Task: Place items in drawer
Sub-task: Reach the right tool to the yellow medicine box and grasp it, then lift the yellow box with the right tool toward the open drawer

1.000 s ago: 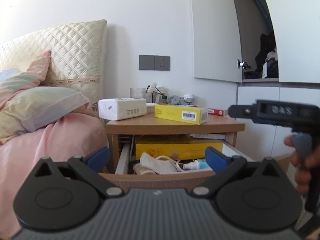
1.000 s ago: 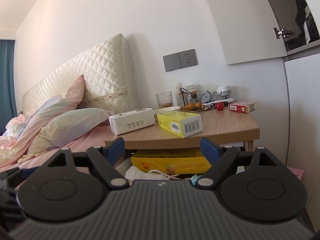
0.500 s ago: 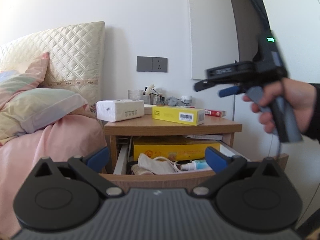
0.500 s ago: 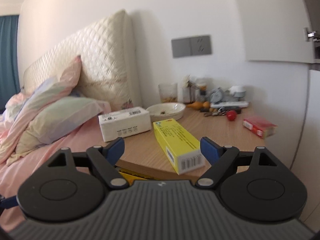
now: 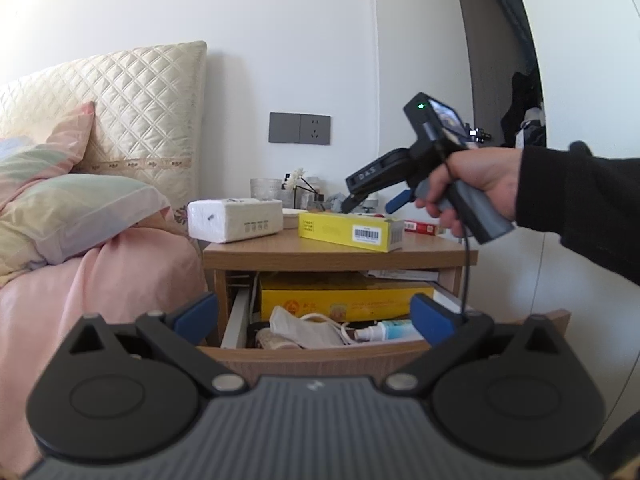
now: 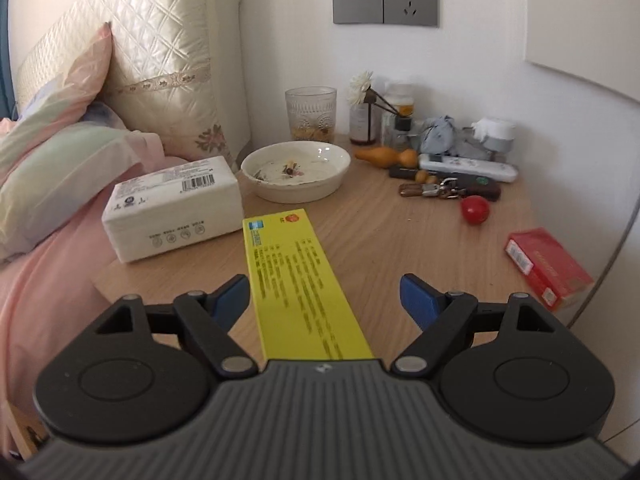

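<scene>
A long yellow box (image 6: 298, 280) lies on the wooden nightstand (image 6: 384, 240), lengthwise toward me. My right gripper (image 6: 324, 294) hangs open over its near end, blue fingers on either side, not touching it. From the left wrist view the same yellow box (image 5: 350, 232) sits on the nightstand top, and a hand (image 5: 476, 184) holds the right gripper (image 5: 372, 200) just above it. Below, the drawer (image 5: 320, 354) stands pulled out, holding a large yellow carton (image 5: 340, 298), a cloth pouch and a spray bottle. My left gripper (image 5: 314, 314) is open in front of the drawer, empty.
On the nightstand are a white tissue pack (image 6: 172, 208), a white bowl (image 6: 296, 174), a glass (image 6: 310, 114), a red packet (image 6: 548, 266), a red ball (image 6: 475, 210), keys and a remote (image 6: 466, 166). A bed with pillows (image 5: 72, 216) lies left; a wardrobe stands right.
The right gripper has moved forward and down over the nightstand, so the yellow box now lies between its open fingers. The left gripper has stayed in front of the open drawer.
</scene>
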